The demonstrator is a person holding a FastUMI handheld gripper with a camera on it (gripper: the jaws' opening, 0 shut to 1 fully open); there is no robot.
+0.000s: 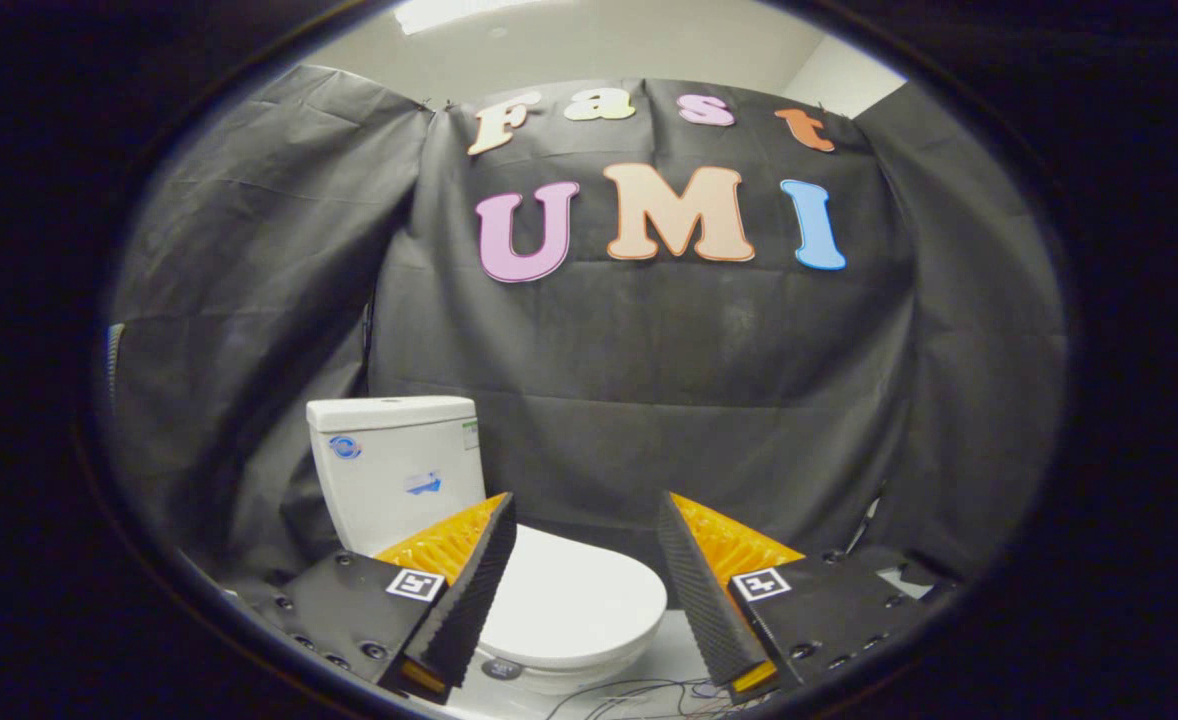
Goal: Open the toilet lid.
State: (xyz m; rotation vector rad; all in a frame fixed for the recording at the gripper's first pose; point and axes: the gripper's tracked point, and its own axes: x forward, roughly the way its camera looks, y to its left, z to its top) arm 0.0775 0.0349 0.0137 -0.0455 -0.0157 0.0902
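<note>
The gripper [587, 585] hangs spread wide and empty above the closed toilet lid [574, 600], which sits ahead between its fingers, and the smooth rounded front edge, I'd guess, could let a finger slip off.

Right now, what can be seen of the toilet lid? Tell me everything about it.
The toilet lid is white, smooth and glossy, plastic by its look, with a rounded oval front. It lies flat and closed on the bowl, its back end toward the white cistern. It sits between and just beyond the fingers of the open gripper, whose left finger hides its left edge. Nothing visibly touches it; thin wires lie on the floor before the bowl.
</note>
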